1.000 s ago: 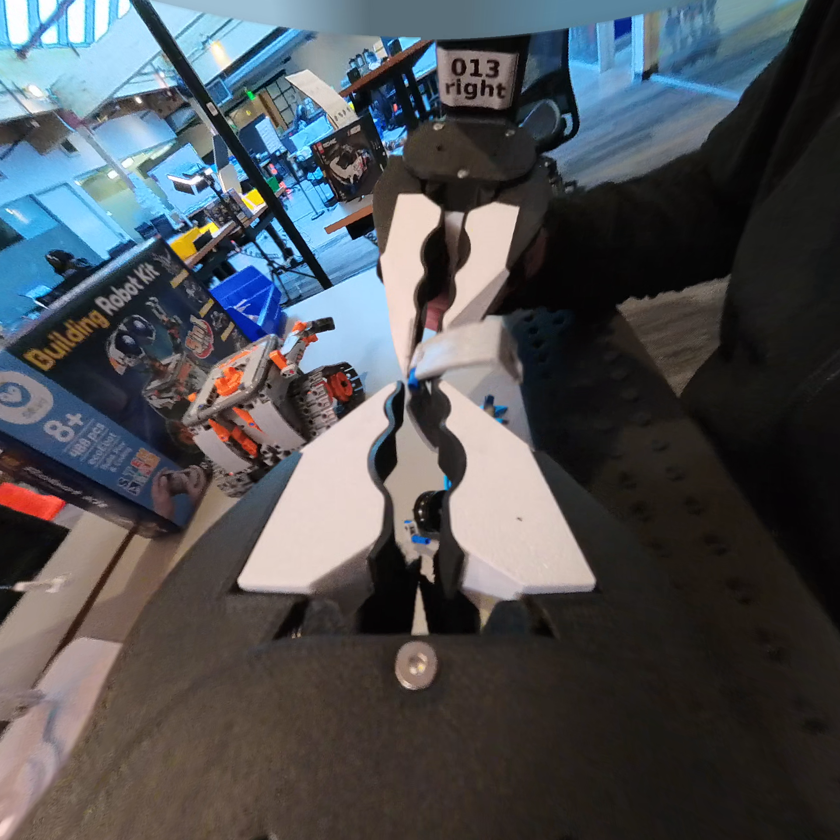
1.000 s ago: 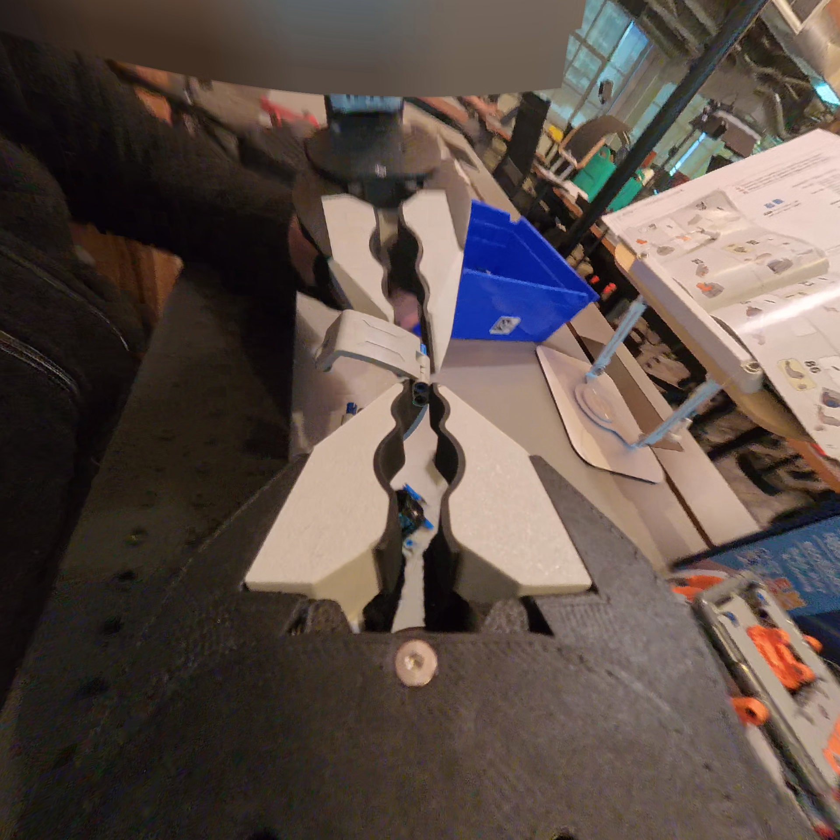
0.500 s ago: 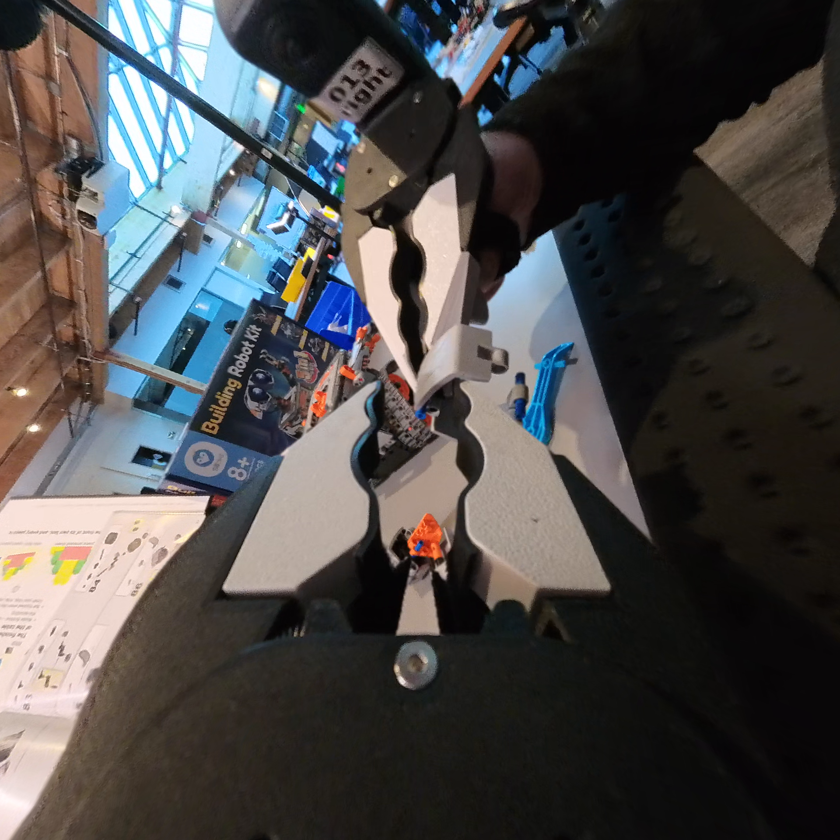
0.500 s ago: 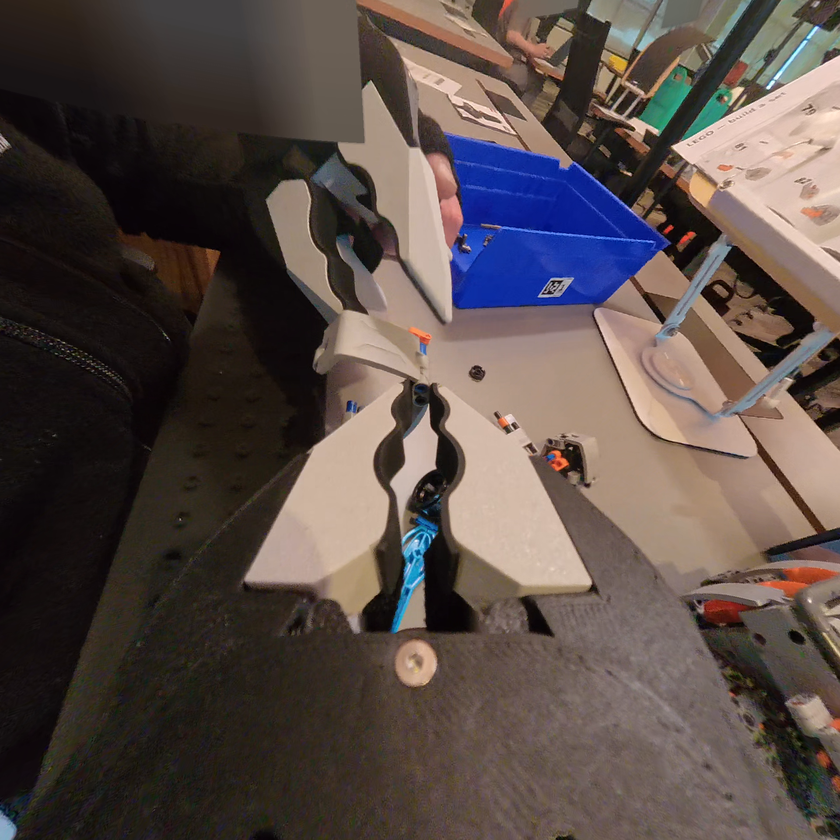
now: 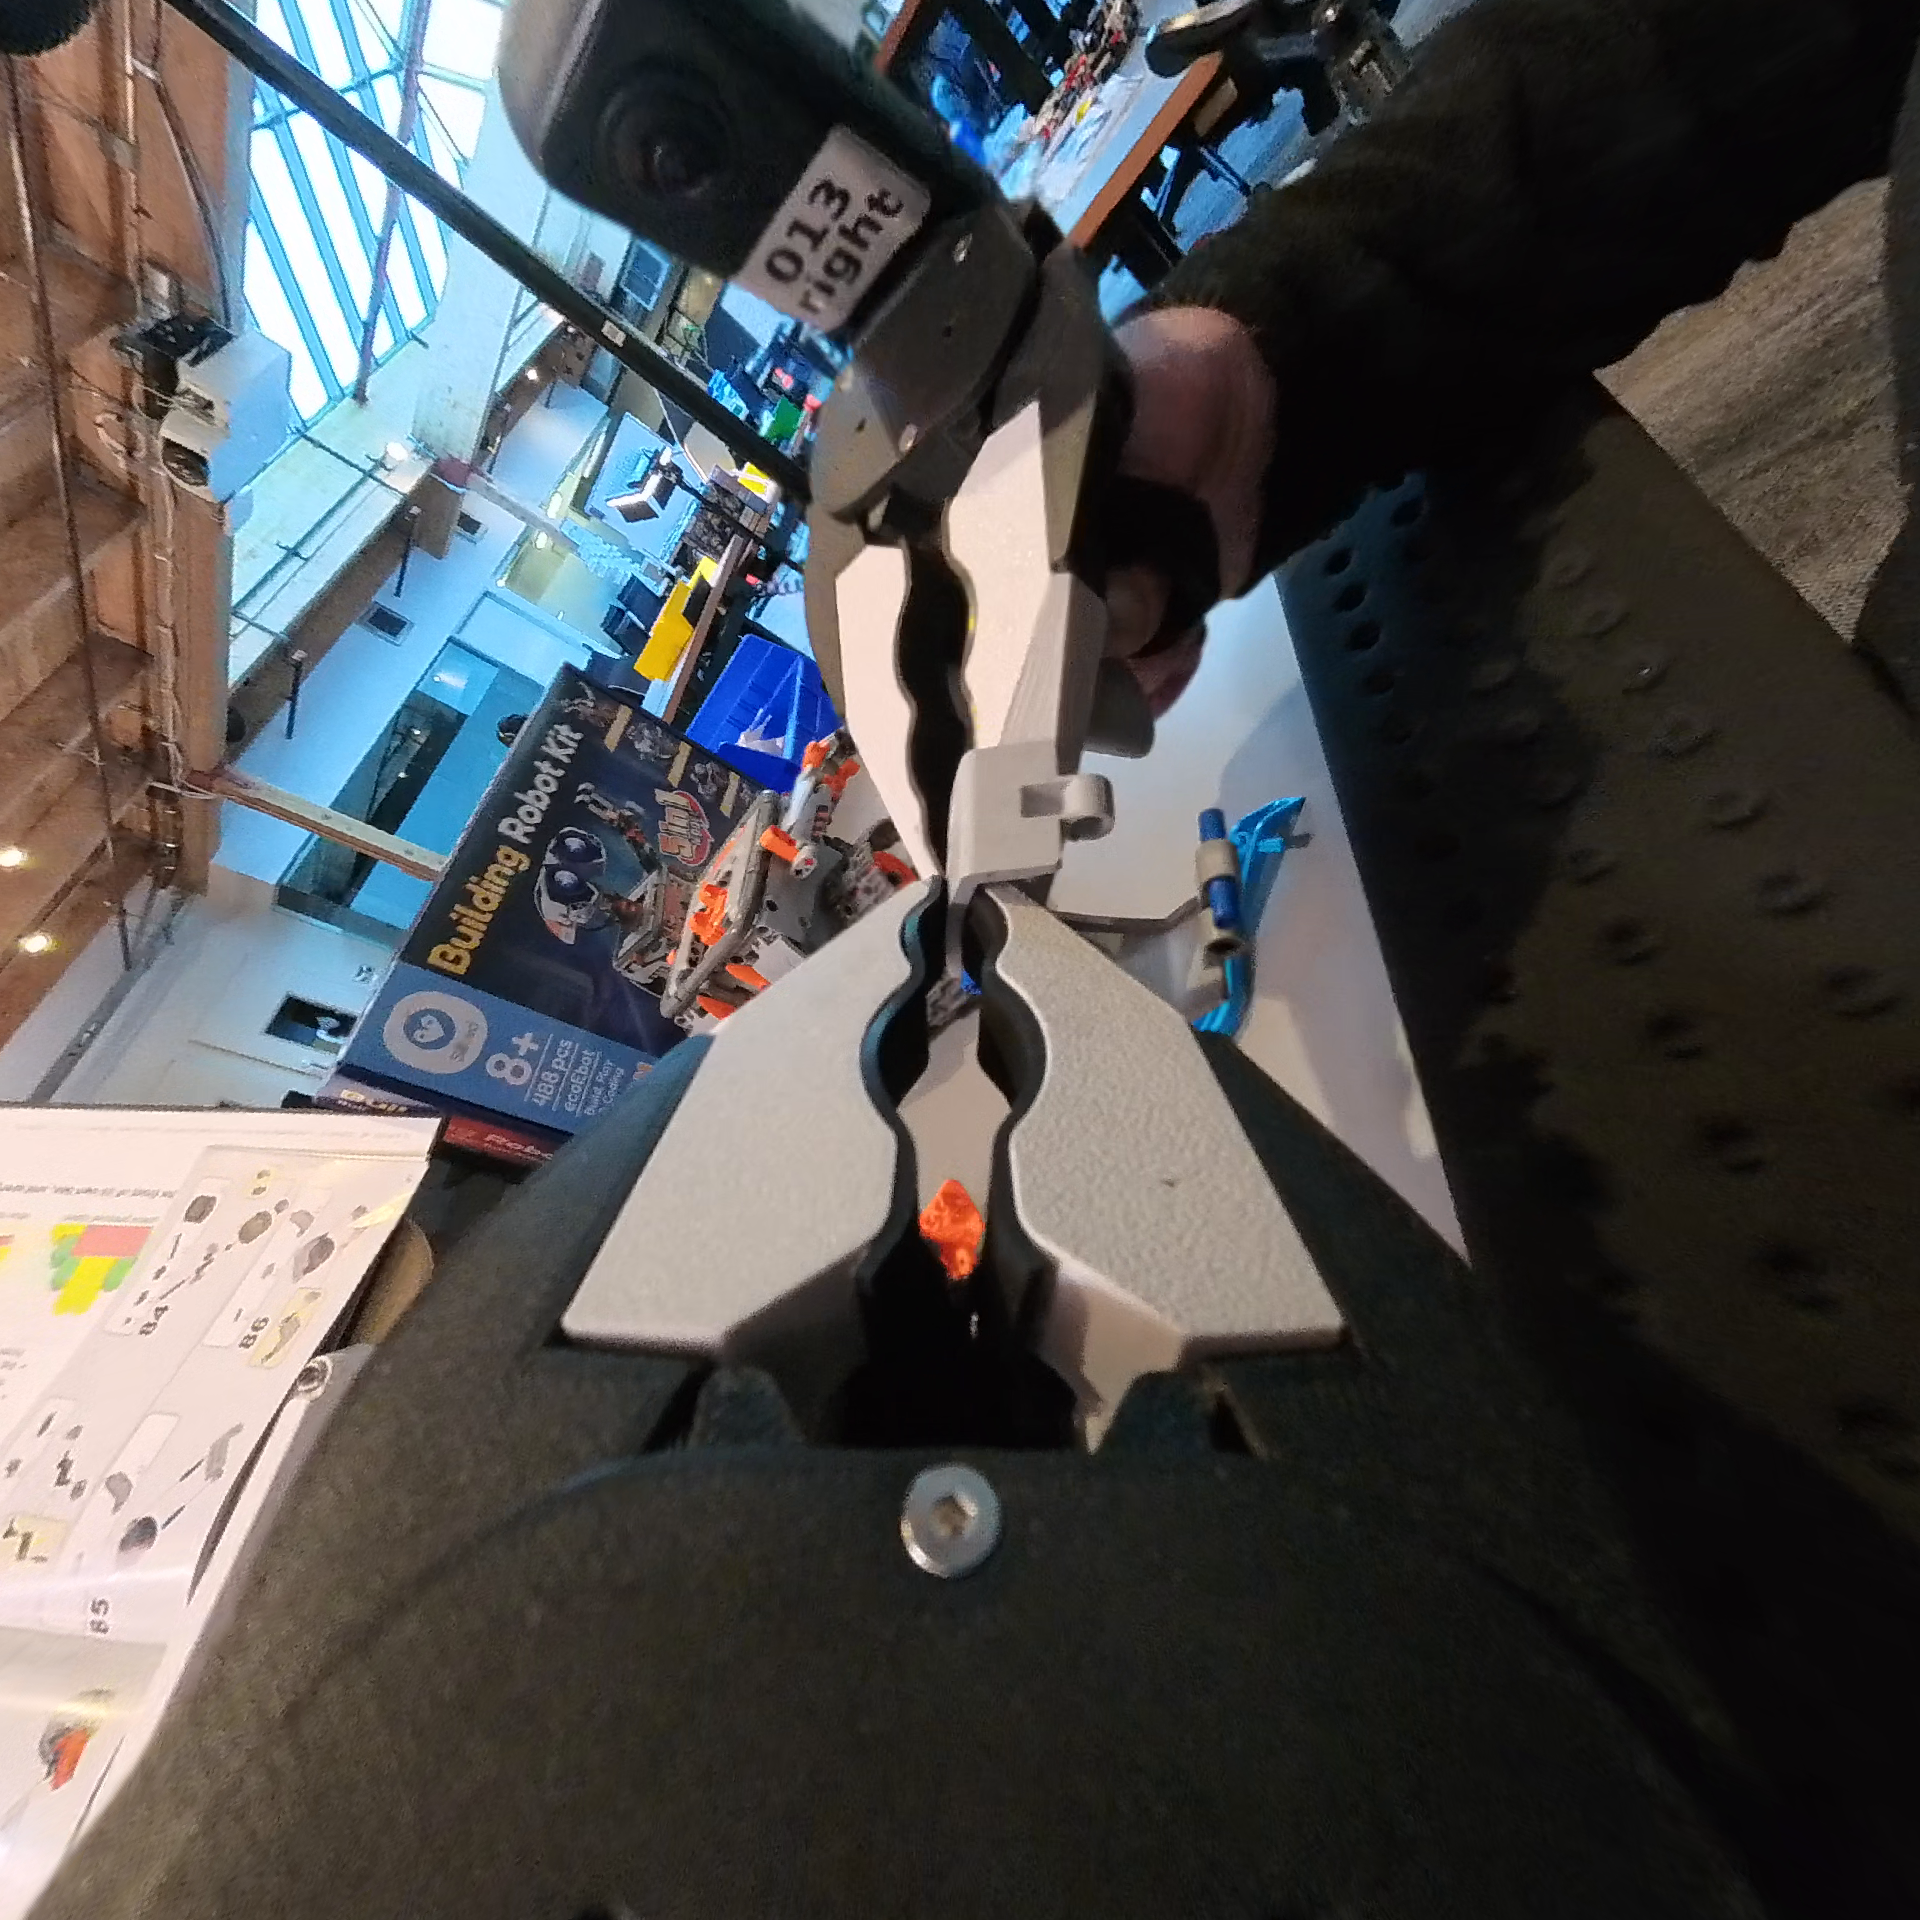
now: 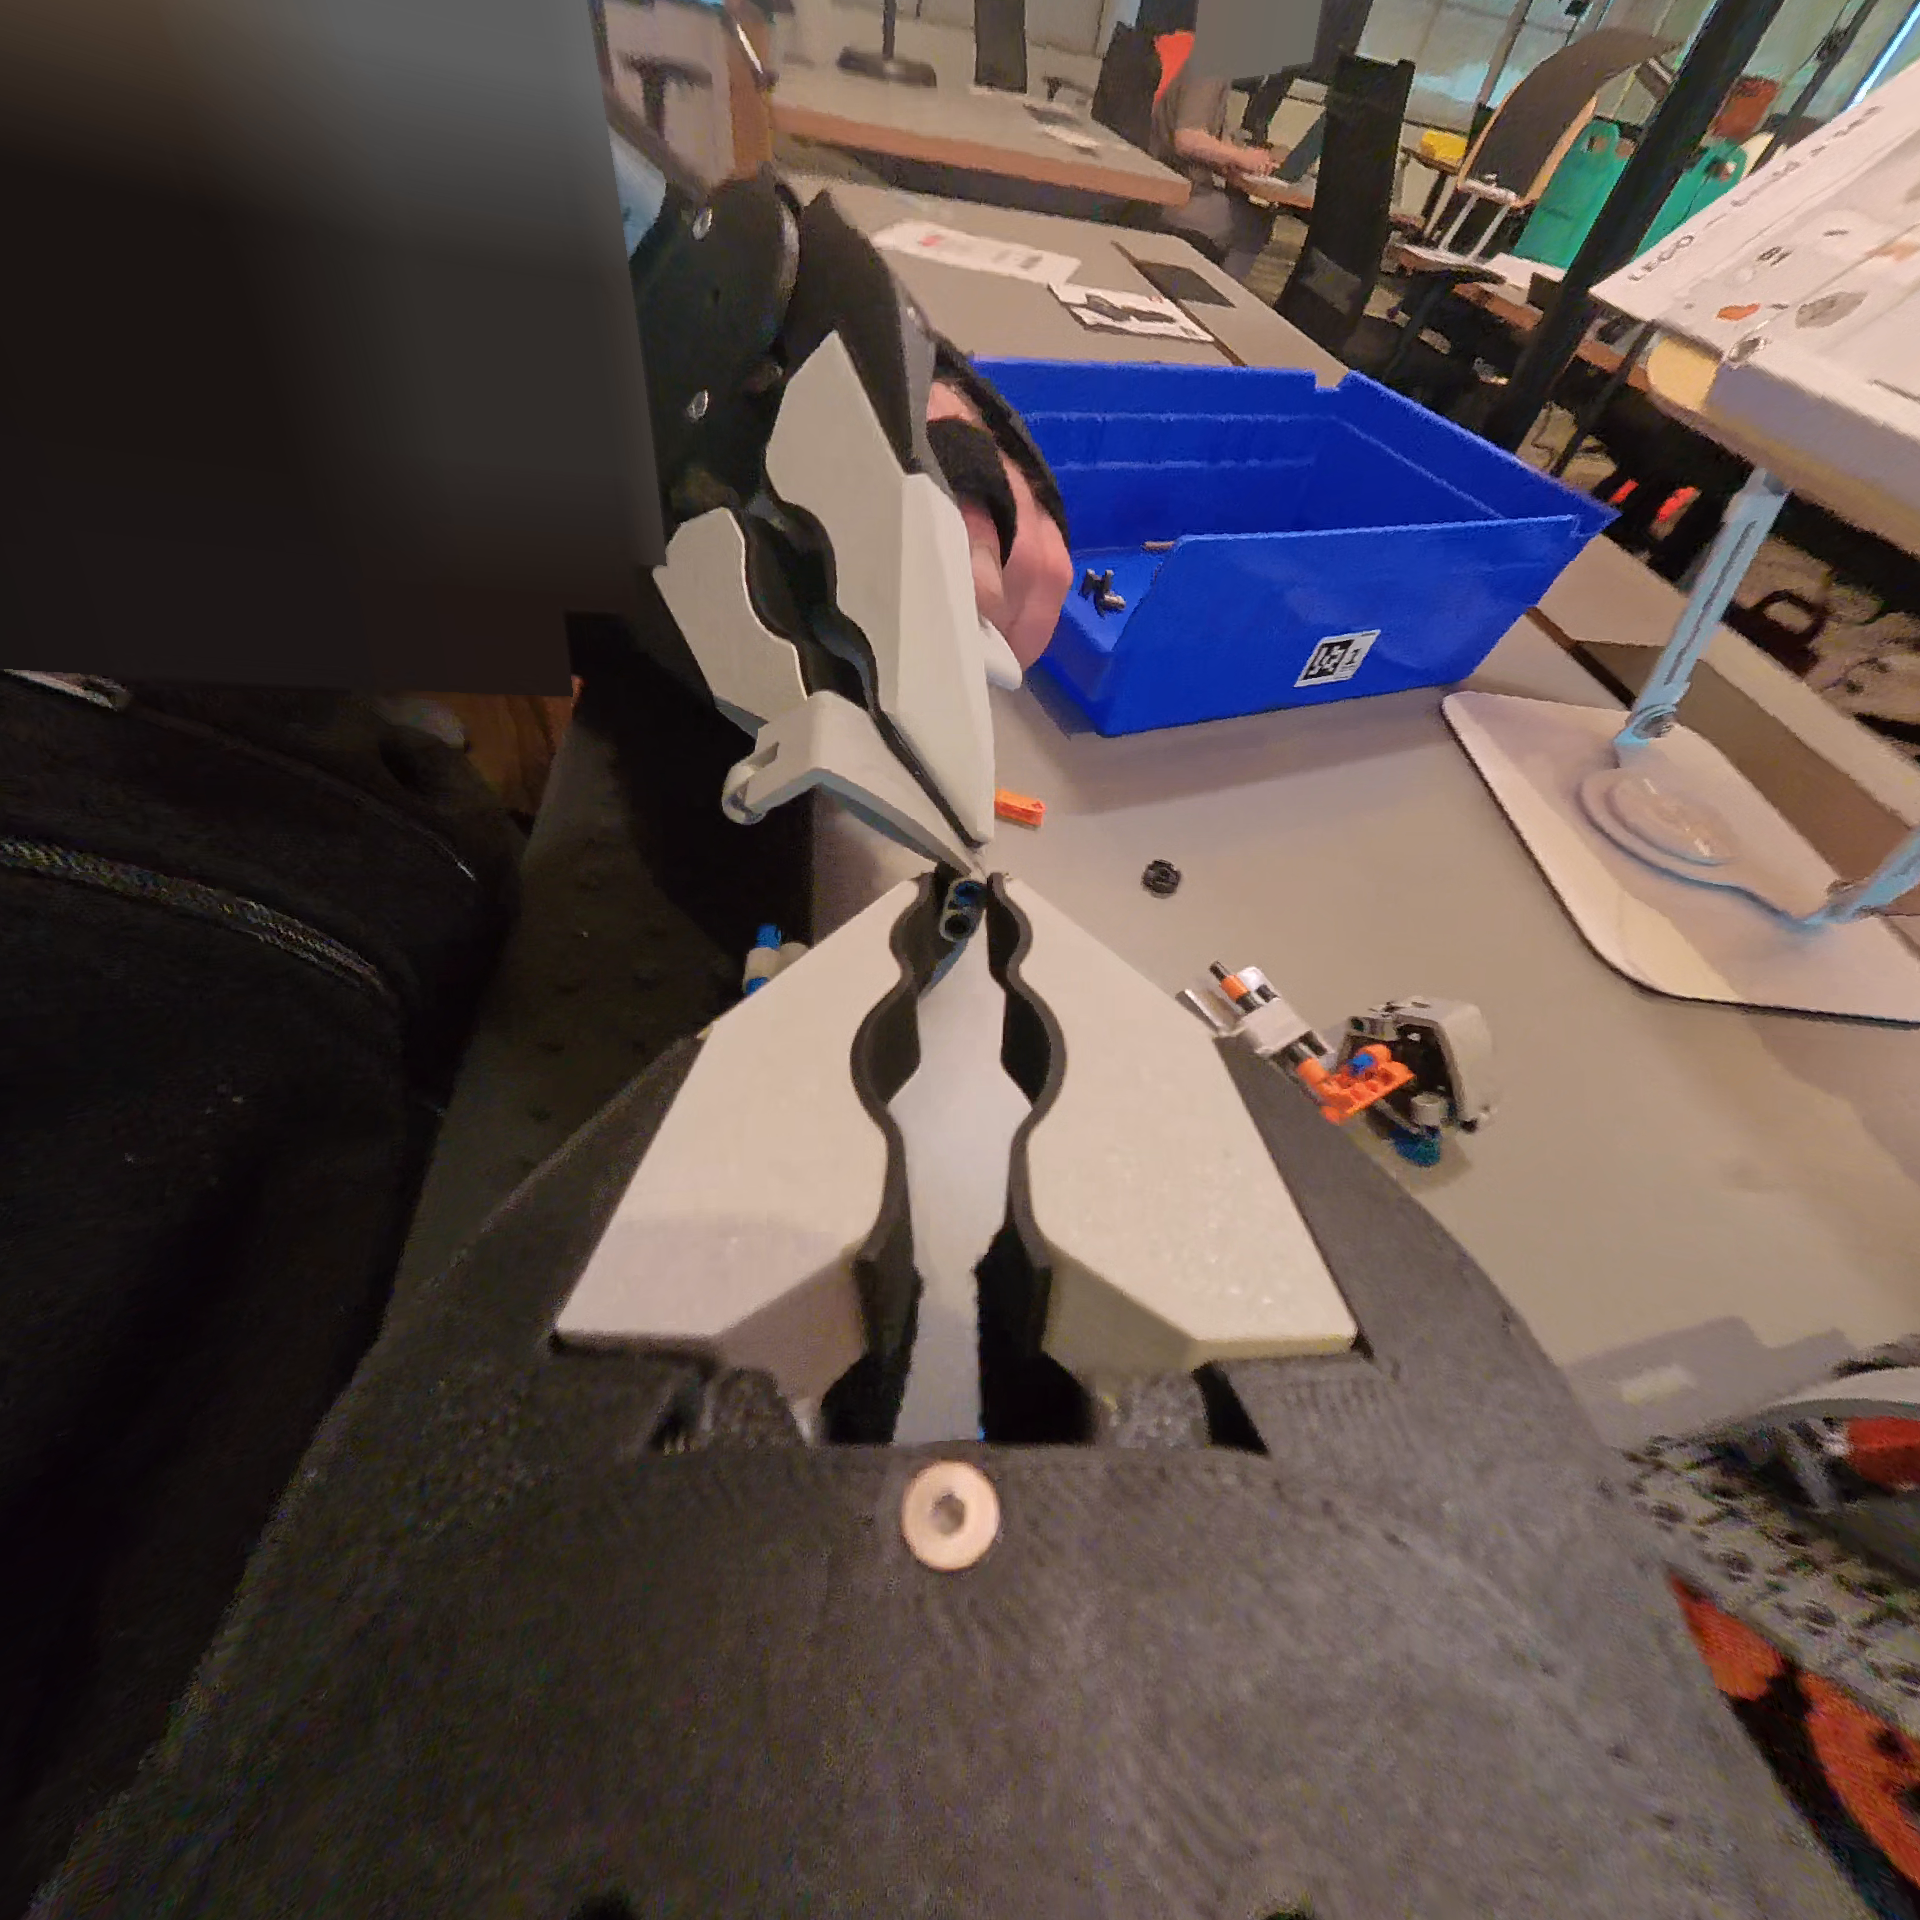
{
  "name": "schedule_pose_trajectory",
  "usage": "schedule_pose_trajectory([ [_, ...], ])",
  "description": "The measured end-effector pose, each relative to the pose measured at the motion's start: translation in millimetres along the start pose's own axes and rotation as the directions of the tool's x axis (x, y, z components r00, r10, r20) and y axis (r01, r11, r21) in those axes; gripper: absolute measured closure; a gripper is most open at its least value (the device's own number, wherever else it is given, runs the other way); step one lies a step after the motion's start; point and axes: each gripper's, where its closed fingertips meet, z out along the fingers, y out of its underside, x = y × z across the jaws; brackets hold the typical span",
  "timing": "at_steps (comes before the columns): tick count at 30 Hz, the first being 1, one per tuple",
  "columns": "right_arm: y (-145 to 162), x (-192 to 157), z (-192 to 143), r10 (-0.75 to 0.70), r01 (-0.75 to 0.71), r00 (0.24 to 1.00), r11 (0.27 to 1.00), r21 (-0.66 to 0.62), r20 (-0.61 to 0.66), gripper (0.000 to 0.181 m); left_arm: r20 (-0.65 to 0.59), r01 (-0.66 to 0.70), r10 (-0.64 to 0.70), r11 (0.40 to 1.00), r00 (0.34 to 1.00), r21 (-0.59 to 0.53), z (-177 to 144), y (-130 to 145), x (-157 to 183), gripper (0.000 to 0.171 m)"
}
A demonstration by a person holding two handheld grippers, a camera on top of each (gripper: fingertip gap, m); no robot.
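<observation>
Grippers meet tip to tip above the desk (image 6: 1351, 883). I hold my left gripper (image 5: 958, 906) with jaws clenched on a grey panel (image 5: 1013, 831), and my right gripper (image 6: 961, 891) pinching a small black connector (image 6: 956, 912) just beside the panel's edge. A blue bin (image 6: 1351, 582) stands behind.

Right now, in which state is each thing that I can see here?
left tongs, shut on grey panel
right tongs, shut on small black connector
blue bin, open on top, nearly empty
instruction booklet, open
small grey assembly, lying on table, untouched
orange pin, lying loose
</observation>
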Motion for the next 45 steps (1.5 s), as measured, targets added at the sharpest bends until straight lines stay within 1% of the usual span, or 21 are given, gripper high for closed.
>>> schedule_pose_trajectory([
  [4, -1.6, 0.5, -0.5, 0.120, -0.123, 0.991, 0.991, 0.044, 0.061, 0.177, 0.000, 0.012, -0.012, 1.000, 1.000, -0.008, -0.2, 0.0, -1.2, 0.171],
  [9, -1.7, -4.5, -1.0, 0.077, -0.081, 0.994, 0.995, 0.056, 0.073, 0.178, -0.003, -0.094, 0.094, 0.993, 0.996, -0.071, -2.1, -2.7, 2.9, 0.171],
  [13, -5.5, -10.0, -4.4, 0.043, -0.052, 0.994, 0.995, 0.081, 0.102, 0.177, -0.008, -0.126, 0.126, 0.988, 0.992, -0.084, -4.3, -8.9, 4.3, 0.171],
  [18, -10.1, -13.0, -10.9, 0.027, -0.041, 0.993, 0.992, 0.118, 0.118, 0.177, -0.039, -0.007, 0.007, 1.000, 0.999, -0.009, -4.0, -15.4, 2.1, 0.171],
  [23, -11.2, -12.1, -15.5, 0.061, -0.082, 0.987, 0.987, 0.138, 0.151, 0.177, -0.035, 0.024, -0.024, 1.000, 0.999, 0.009, -1.2, -17.5, 0.5, 0.171],
  [25, -9.3, -9.4, -14.4, 0.023, -0.036, 0.994, 0.992, 0.124, 0.104, 0.177, -0.004, -0.033, 0.033, 0.999, 0.999, -0.003, -0.6, -16.4, -0.4, 0.171],
  [26, -2.3, -3.8, -11.9, -0.045, 0.043, 0.999, 0.997, 0.069, 0.031, 0.177, -0.013, -0.046, 0.046, 0.999, 0.999, -0.028, 1.9, -9.1, 1.6, 0.171],
  [28, 6.5, 8.8, -11.0, -0.211, 0.204, 0.970, 0.977, -0.060, -0.125, 0.177, -0.084, 0.020, -0.029, 0.994, 0.996, -0.108, 5.0, 13.8, 4.8, 0.164],
  [29, 4.8, 12.3, -12.1, -0.247, 0.237, 0.953, 0.968, -0.079, -0.173, 0.178, -0.114, 0.092, -0.104, 0.989, 0.988, -0.112, 2.4, 18.9, 3.0, 0.163],
  [30, 5.7, 18.2, -13.5, -0.282, 0.264, 0.933, 0.958, -0.109, -0.224, 0.177, -0.124, 0.177, -0.190, 0.979, 0.974, -0.105, -1.9, 20.5, -3.1, 0.158],
  [31, 9.3, 26.0, -15.3, -0.326, 0.292, 0.905, 0.943, -0.158, -0.273, 0.177, -0.127, 0.269, -0.281, 0.958, 0.951, -0.098, -5.9, 20.9, -10.3, 0.146],
  [32, 10.4, 31.0, -16.6, -0.358, 0.312, 0.881, 0.931, -0.190, -0.309, 0.177, -0.147, 0.347, -0.360, 0.932, 0.921, -0.105, -7.9, 22.0, -12.7, 0.144],
  [33, 9.7, 34.3, -17.1, -0.381, 0.325, 0.861, 0.922, -0.212, -0.338, 0.177, -0.176, 0.408, -0.424, 0.905, 0.888, -0.121, -8.0, 23.7, -11.2, 0.138],
  [34, 11.9, 38.4, -16.8, -0.422, 0.346, 0.832, 0.902, -0.258, -0.361, 0.177, -0.197, 0.474, -0.489, 0.872, 0.850, -0.118, -6.5, 21.6, -10.9, 0.123],
  [35, 16.2, 41.4, -15.1, -0.469, 0.368, 0.802, 0.876, -0.311, -0.371, 0.177, -0.245, 0.550, -0.557, 0.829, 0.793, -0.104, -4.4, 14.6, -6.8, 0.116],
  [36, 20.3, 41.9, -12.1, -0.501, 0.384, 0.783, 0.855, -0.349, -0.368, 0.177, -0.290, 0.608, -0.612, 0.786, 0.736, -0.113, -0.8, 10.2, -0.5, 0.109],
  [37, 23.0, 42.9, -10.4, -0.532, 0.397, 0.761, 0.835, -0.382, -0.372, 0.177, -0.278, 0.639, -0.650, 0.756, 0.707, -0.143, 5.4, 14.3, 2.8, 0.102],
  [39, 27.5, 45.3, -9.1, -0.589, 0.416, 0.717, 0.791, -0.447, -0.374, 0.177, -0.258, 0.676, -0.712, 0.701, 0.653, -0.226, 17.5, 24.9, 15.3, 0.099],
  [41, 31.5, 46.6, -7.0, -0.620, 0.425, 0.691, 0.765, -0.484, -0.372, 0.176, -0.164, 0.677, -0.716, 0.697, 0.679, -0.237, 23.3, 37.7, 9.0, 0.123],
  [42, 30.5, 46.0, -6.4, -0.634, 0.432, 0.678, 0.754, -0.495, -0.373, 0.176, -0.151, 0.696, -0.728, 0.684, 0.668, -0.219, 23.5, 38.4, 5.2, 0.133],
  [45, 36.2, 45.1, -1.8, -0.687, 0.453, 0.637, 0.700, -0.552, -0.349, 0.177, -0.127, 0.725, -0.765, 0.640, 0.631, -0.254, 25.2, 48.9, 5.9, 0.146],
])
